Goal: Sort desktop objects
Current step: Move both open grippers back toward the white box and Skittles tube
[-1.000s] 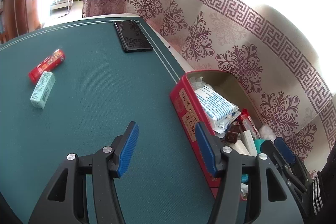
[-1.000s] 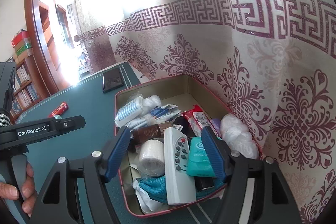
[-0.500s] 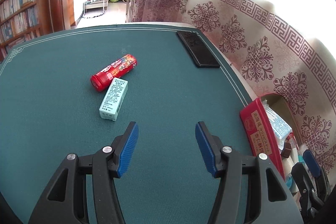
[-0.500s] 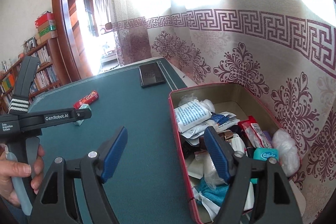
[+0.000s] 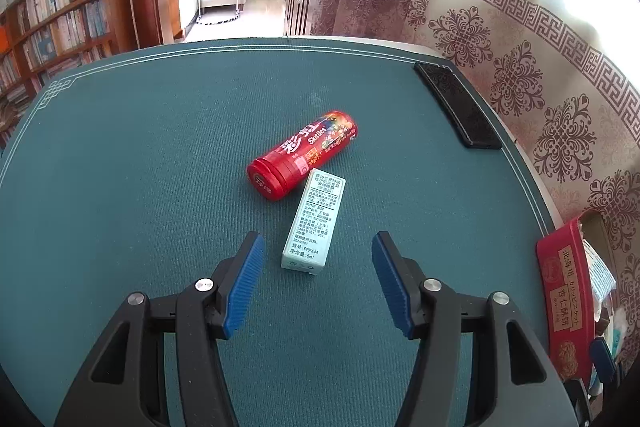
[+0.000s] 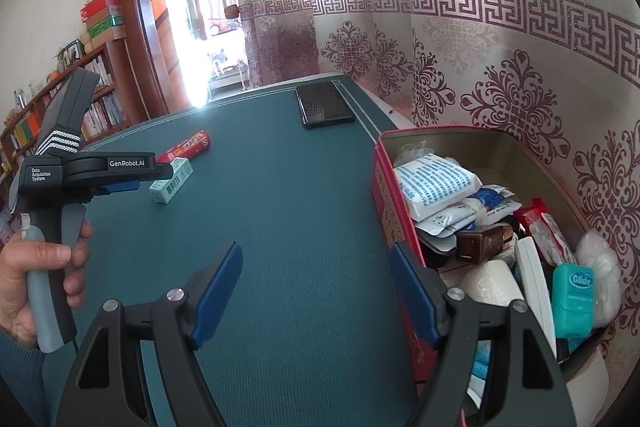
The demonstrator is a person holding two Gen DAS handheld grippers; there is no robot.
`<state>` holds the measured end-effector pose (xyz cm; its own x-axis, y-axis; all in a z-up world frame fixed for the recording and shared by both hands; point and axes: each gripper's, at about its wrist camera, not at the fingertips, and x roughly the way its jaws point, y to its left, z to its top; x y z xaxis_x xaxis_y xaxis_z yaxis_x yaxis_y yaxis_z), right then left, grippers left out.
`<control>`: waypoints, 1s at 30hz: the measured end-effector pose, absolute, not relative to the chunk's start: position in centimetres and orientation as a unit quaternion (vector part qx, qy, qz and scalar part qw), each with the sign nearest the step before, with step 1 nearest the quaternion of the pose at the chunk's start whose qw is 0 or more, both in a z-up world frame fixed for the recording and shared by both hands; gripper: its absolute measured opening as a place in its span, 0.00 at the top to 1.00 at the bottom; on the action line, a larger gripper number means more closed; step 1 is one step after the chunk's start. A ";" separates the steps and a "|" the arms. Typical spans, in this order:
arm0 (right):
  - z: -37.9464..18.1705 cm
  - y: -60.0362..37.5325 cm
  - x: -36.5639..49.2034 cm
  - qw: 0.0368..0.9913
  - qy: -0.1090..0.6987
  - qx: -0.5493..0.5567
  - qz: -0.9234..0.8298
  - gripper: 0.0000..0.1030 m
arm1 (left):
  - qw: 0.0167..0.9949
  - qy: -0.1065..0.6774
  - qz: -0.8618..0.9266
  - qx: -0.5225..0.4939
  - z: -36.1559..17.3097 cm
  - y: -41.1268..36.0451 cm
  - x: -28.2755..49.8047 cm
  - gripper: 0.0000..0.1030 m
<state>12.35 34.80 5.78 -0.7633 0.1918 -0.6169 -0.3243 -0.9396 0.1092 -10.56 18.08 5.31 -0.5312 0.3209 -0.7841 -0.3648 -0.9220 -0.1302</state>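
A red Skittles tube (image 5: 304, 155) lies on the green table mat (image 5: 140, 187), and a pale green carton (image 5: 316, 223) rests against its near side. My left gripper (image 5: 318, 243) hovers open just short of the carton, whose near end sits between the fingertips without touching them. My right gripper (image 6: 316, 251) is open and empty over the mat. Its right finger (image 6: 412, 291) is beside the wall of the red tin (image 6: 384, 195). The right wrist view also shows the tube (image 6: 188, 147) and the carton (image 6: 172, 181) at the far left.
The red tin (image 5: 564, 307) holds several items, among them white packets (image 6: 432, 183), a teal floss case (image 6: 572, 295) and a white remote (image 6: 536, 287). A black phone (image 5: 456, 107) lies near the mat's far right edge. A patterned curtain (image 6: 500, 87) hangs behind. A hand (image 6: 40, 267) grips the left tool.
My left gripper has swung away from the tin and closed in on the tube and carton. My right gripper has shifted left off the tin onto the mat, its jaws slightly wider.
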 end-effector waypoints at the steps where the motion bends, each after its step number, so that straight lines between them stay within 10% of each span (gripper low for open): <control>1: 5.8 34.9 12.3 0.138 0.106 -0.316 0.933 0.23 | 0.196 0.028 0.874 -0.444 5.1 18.2 -10.8 0.42; 18: 6.5 32.4 7.2 0.078 0.073 -0.355 0.929 0.23 | 0.205 0.036 0.882 -0.423 2.0 18.7 -12.6 0.42; 22: 6.2 31.5 5.2 0.071 0.067 -0.361 0.928 0.23 | 0.191 0.050 0.887 -0.417 2.0 18.5 -12.6 0.68; 30: 5.0 30.3 0.5 0.064 0.069 -0.376 0.922 0.23 | 0.145 0.003 0.891 -0.430 2.4 14.4 -13.9 0.74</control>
<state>0.51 30.27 5.00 -0.7089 0.0665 -0.7022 -0.1701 -0.9823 0.0787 -13.91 14.45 2.37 -0.5883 0.2567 -0.7669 -0.2616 -0.9577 -0.1199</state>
